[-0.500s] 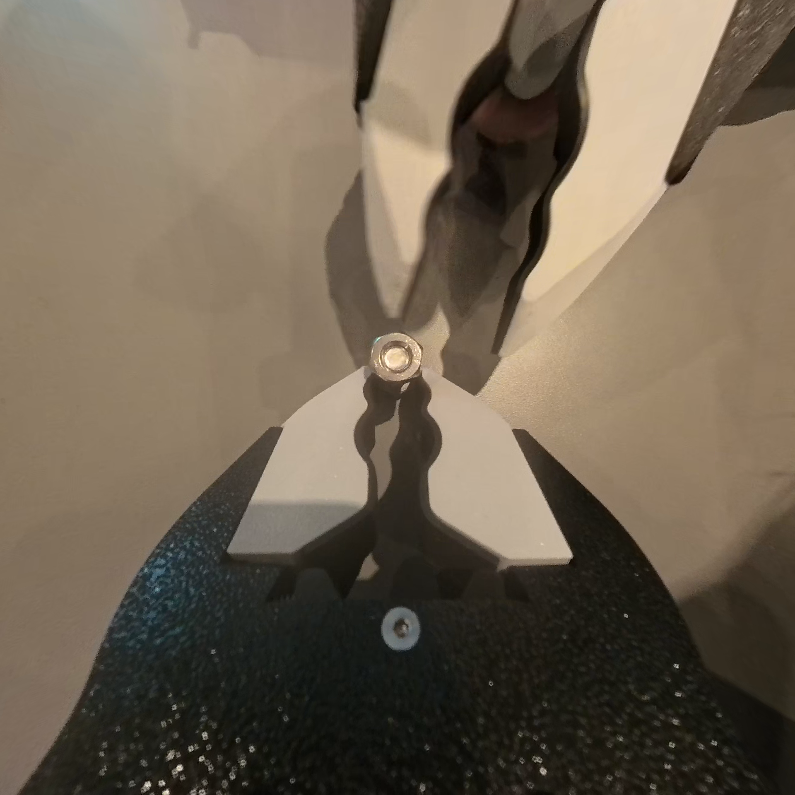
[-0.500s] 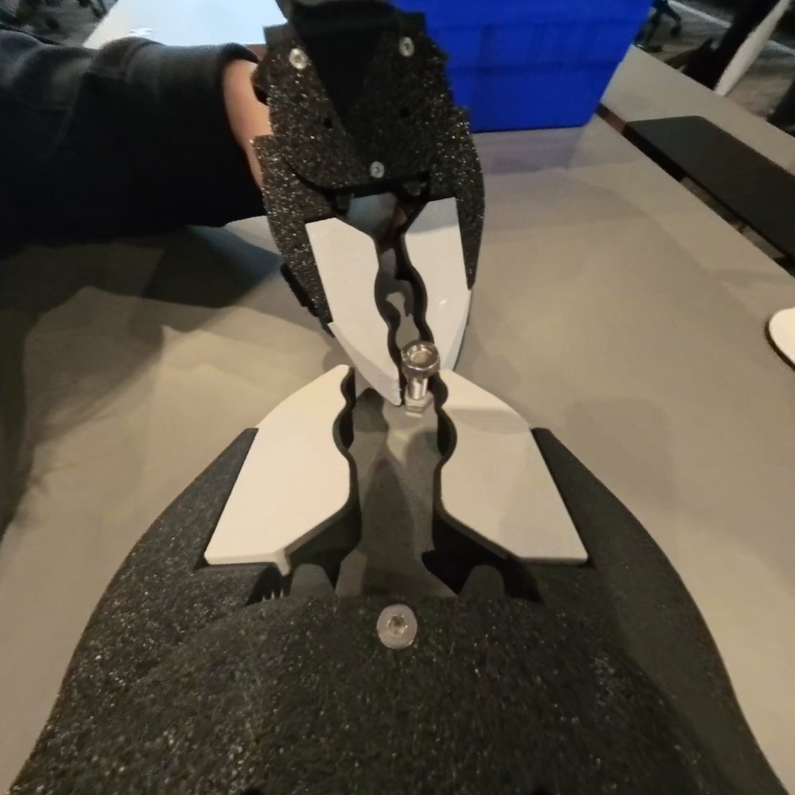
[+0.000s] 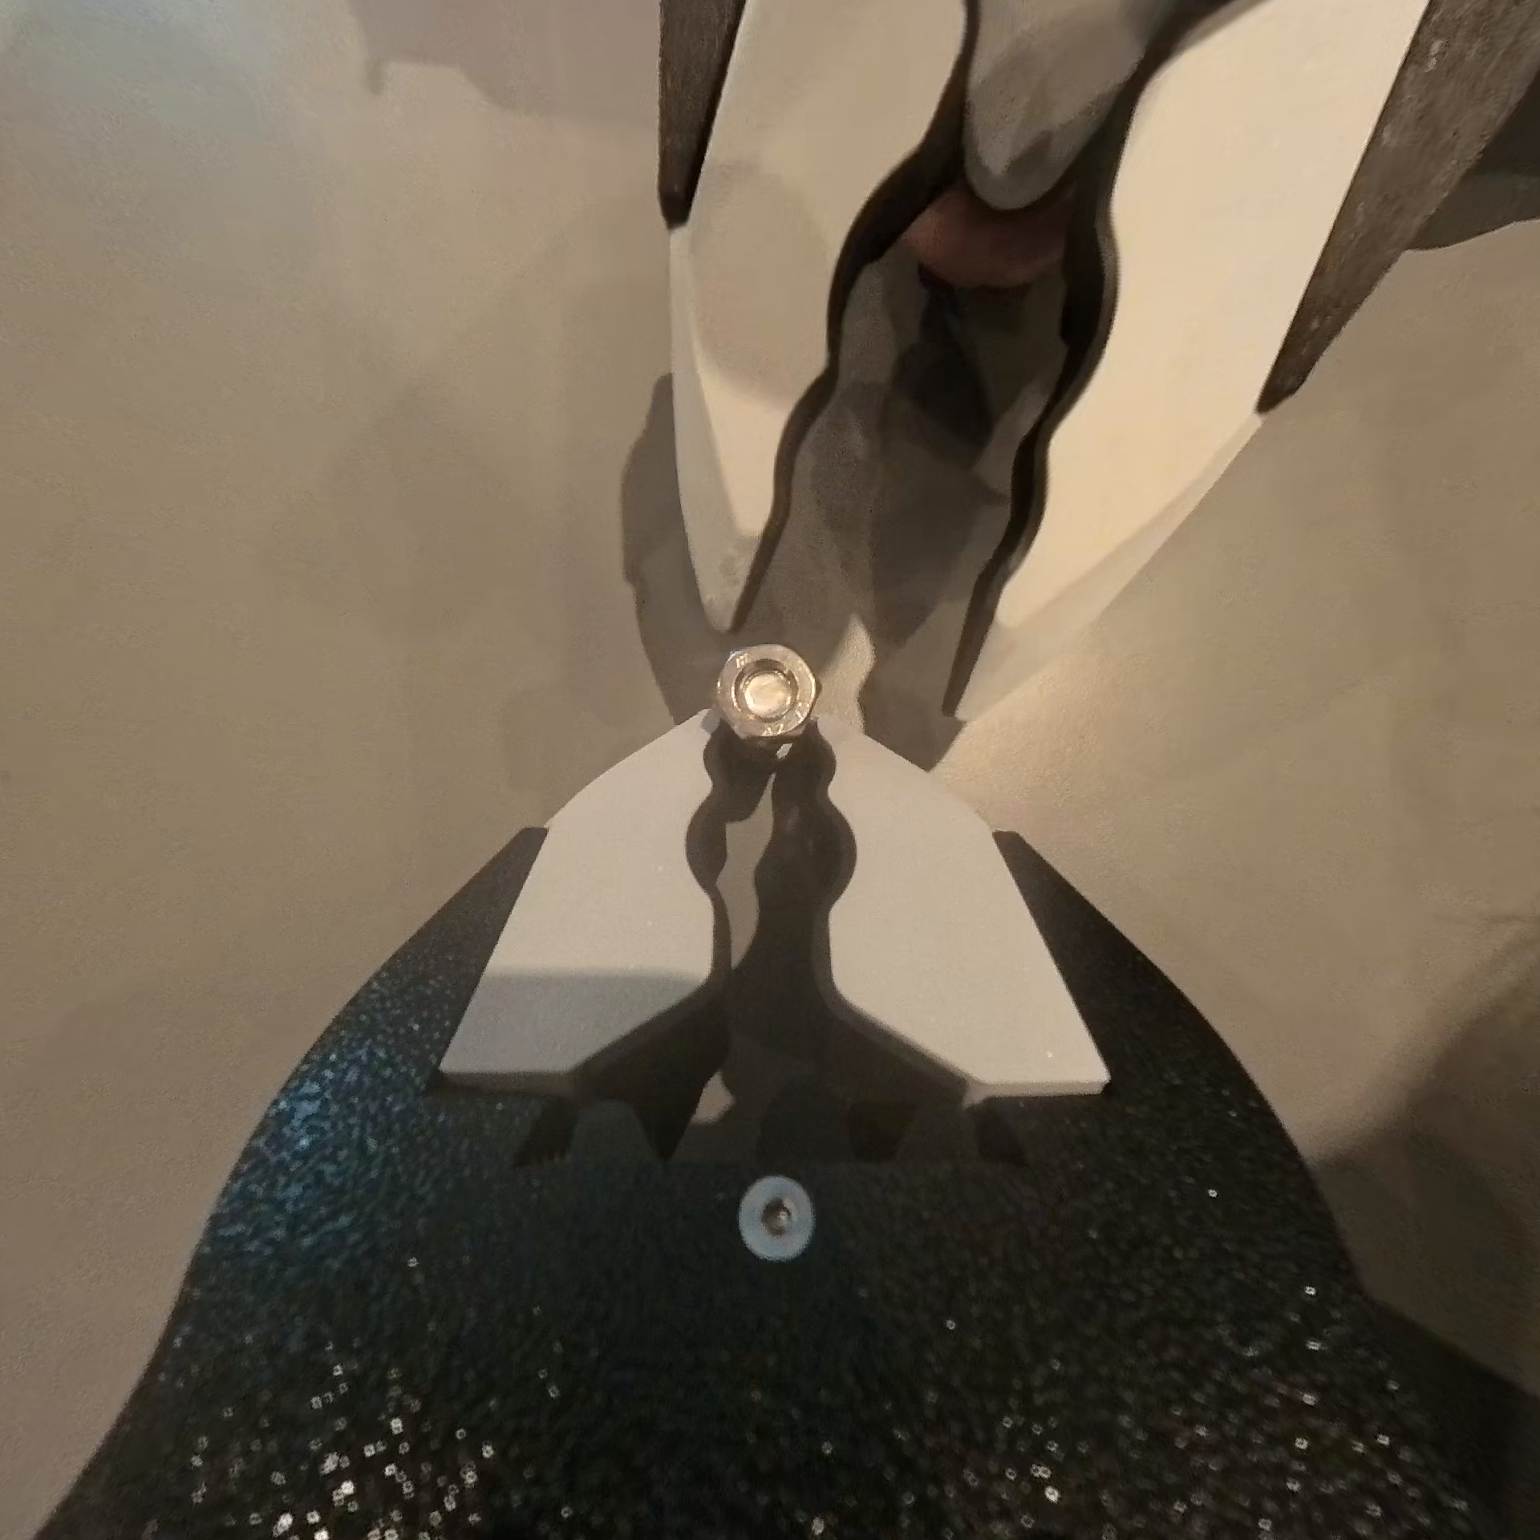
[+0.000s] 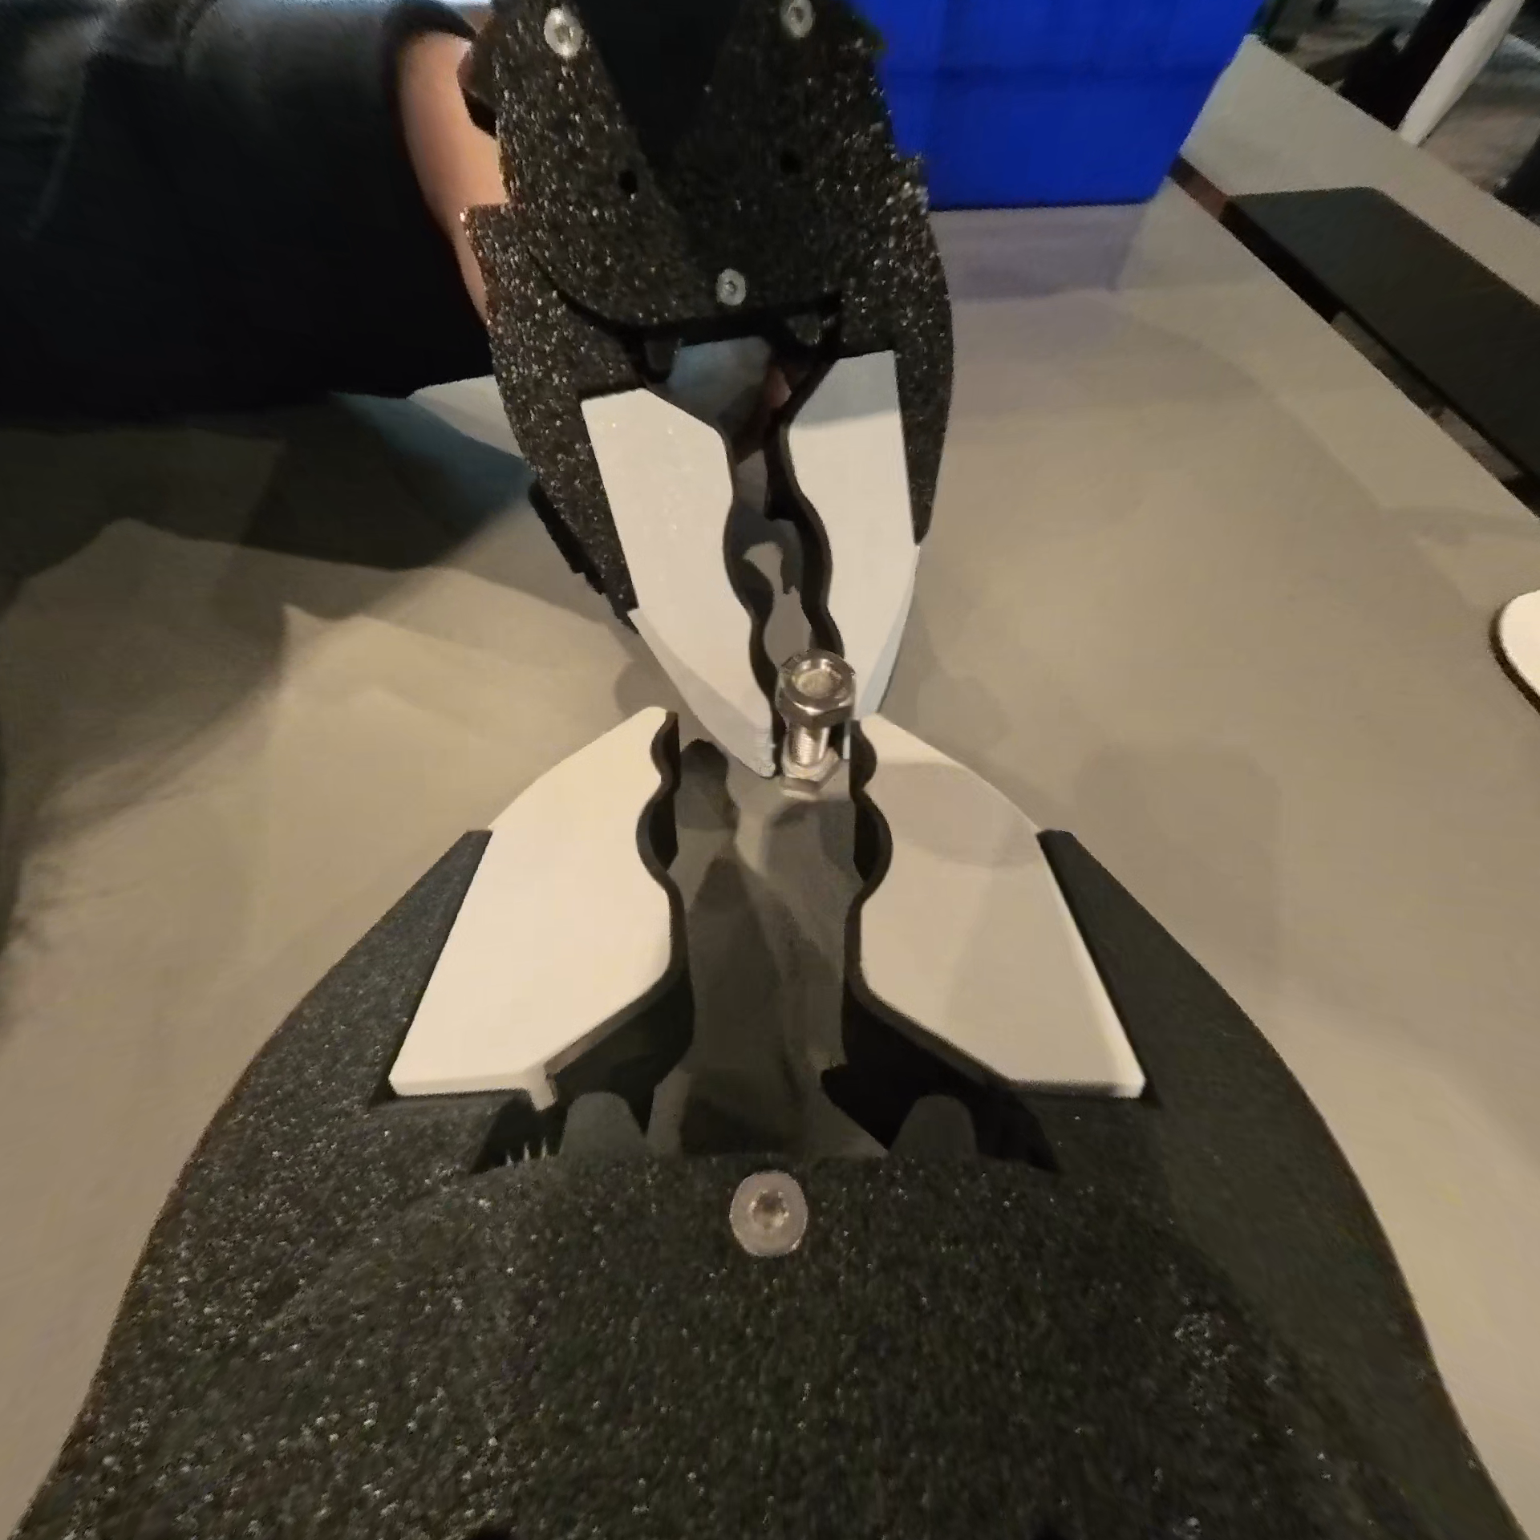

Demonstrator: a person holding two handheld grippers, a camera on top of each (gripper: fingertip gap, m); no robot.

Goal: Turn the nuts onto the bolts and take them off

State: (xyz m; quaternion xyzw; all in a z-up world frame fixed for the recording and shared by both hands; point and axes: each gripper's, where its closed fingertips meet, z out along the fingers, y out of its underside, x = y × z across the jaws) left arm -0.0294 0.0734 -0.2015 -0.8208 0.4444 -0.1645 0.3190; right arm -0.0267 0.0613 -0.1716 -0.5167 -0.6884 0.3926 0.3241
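While the left claw [image 4: 812, 733] clamps the bolt [image 4: 807, 744], right claw [image 4: 762, 754] gapes apart near the nut [image 4: 812, 710]: small, hard, slick steel, best pinched across its flats.

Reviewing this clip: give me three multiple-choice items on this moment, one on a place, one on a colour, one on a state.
1. Where is the bolt?
A. between the left gripper's fingertips
B. lying flat on the table
C. in the bin

2. What colour is the bin at the table's far side?
A. red
B. green
C. blue

3. How do the right gripper's jaws stand?
A. clamped shut on nothing
B. open
C. out of view

Answers:
1 A: the left gripper pinches the bolt above the table.
2 C: the bin is blue.
3 B: the right gripper shows a wide gap between its fingers.
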